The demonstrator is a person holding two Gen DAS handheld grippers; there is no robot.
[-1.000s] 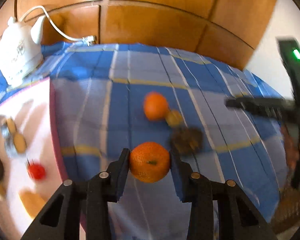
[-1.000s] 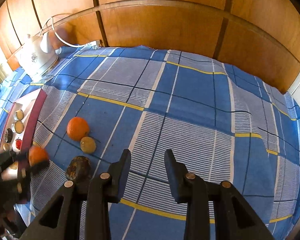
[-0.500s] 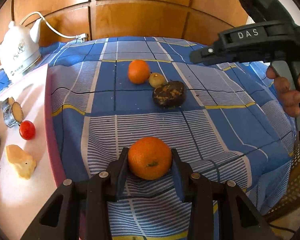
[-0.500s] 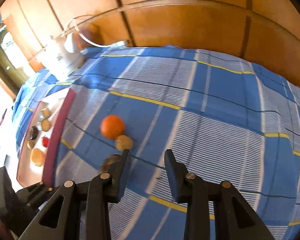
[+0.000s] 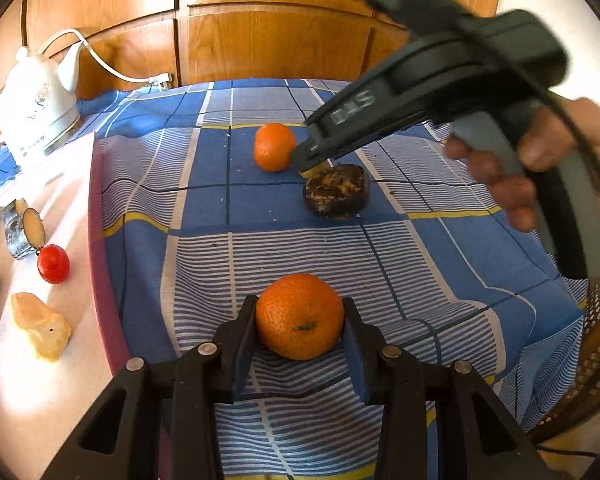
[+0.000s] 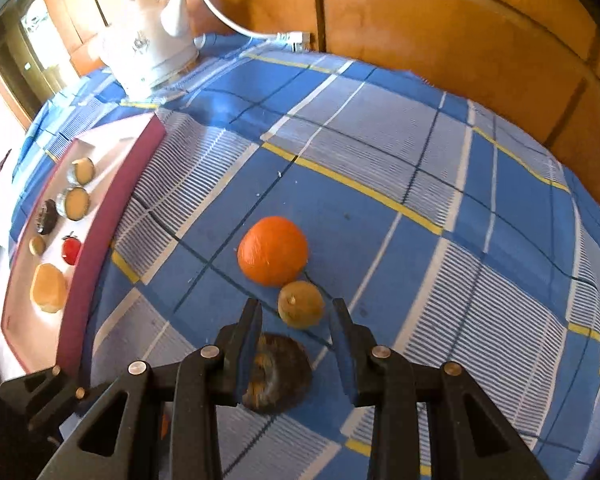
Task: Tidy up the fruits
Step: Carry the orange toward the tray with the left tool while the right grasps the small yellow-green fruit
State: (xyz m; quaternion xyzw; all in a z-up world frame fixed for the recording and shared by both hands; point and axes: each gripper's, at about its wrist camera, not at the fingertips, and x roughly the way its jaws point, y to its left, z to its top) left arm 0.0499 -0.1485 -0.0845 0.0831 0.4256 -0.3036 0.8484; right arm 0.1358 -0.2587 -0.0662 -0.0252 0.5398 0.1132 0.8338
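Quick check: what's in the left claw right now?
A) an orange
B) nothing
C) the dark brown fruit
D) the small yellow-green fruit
A: in the left wrist view the left claw has both pads pressed on the sides of an orange.

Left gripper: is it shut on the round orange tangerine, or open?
Shut: the left gripper has both pads pressed against the round orange tangerine.
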